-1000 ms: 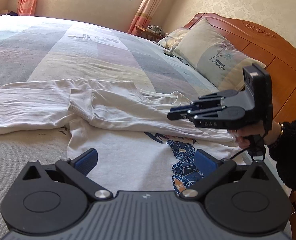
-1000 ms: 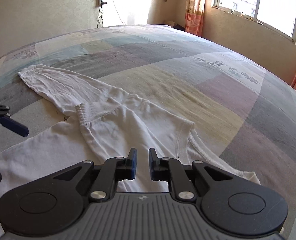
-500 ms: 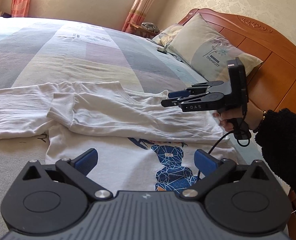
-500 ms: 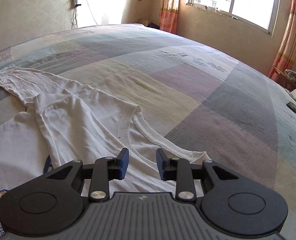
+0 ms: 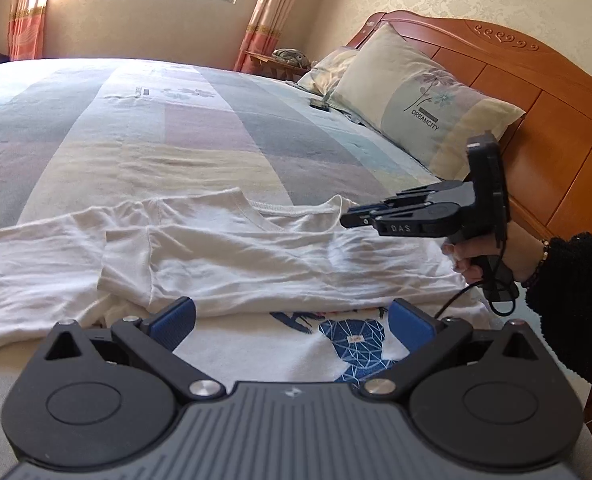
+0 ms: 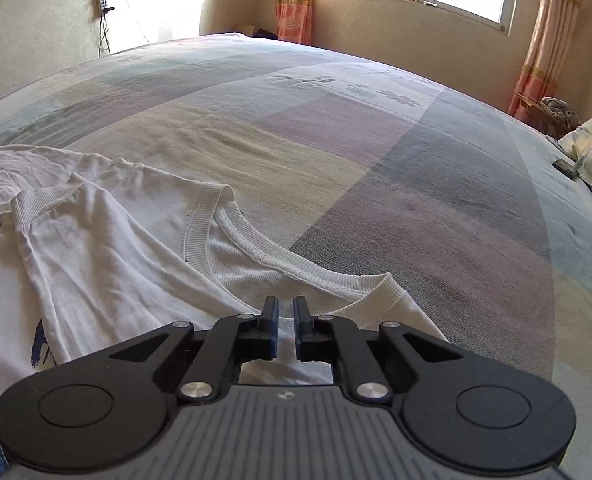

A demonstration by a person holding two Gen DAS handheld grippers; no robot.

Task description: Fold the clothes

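A white long-sleeved shirt with a blue geometric print lies face up on the bed, one sleeve folded across its chest. My left gripper hovers open above the printed chest with nothing between its blue pads. A person's hand holds my right gripper at the shirt's shoulder, beside the ribbed collar. In the right wrist view the right gripper has its jaws closing to a narrow slit on the white shoulder fabric.
Patchwork bedspread stretches beyond the shirt. Pillows lean on the wooden headboard to the right. A small dark object lies by the pillows. Window and orange curtains stand at the far wall.
The right gripper travelled along the shirt from the folded sleeve to the shoulder by the collar; its jaws widened, then narrowed again. The left gripper shifted and rose slightly, staying open.
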